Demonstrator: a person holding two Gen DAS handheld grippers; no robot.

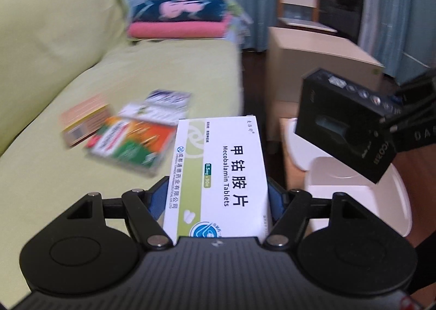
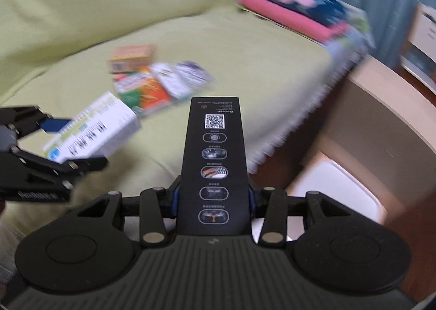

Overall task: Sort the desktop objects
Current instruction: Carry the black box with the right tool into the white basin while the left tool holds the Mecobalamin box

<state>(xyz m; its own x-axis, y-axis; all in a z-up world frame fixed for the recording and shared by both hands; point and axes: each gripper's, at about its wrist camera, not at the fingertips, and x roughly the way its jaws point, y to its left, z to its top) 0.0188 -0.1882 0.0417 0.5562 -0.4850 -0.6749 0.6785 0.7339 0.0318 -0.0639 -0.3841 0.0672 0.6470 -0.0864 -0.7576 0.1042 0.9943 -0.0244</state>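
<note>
White box (image 1: 218, 173): riding lengthwise in the left claw (image 1: 218, 195), printed face up, blue pads pressing on its two long sides; hanging over the sofa's front edge, clear of the cushion.
Black box (image 2: 215, 165): sitting clamped in the right claw (image 2: 214, 201), narrow label side up, gripped across its thin width so it is sticking straight out ahead; floating past the sofa edge.
Both claws: travelling side by side, each showing in the other's view, boxes near but apart.
Pile (image 1: 122, 132): lying loose on the sofa (image 1: 54, 187), several coloured cartons overlapping, blurred, probably awaiting their turn.
Bin (image 1: 354, 195): standing white and open below the black box, beside a pale cabinet (image 1: 313, 64); looking like the drop point, though not certain.
Towels (image 1: 179, 18): resting folded at the sofa's far end, apparently no part of the sorting.
</note>
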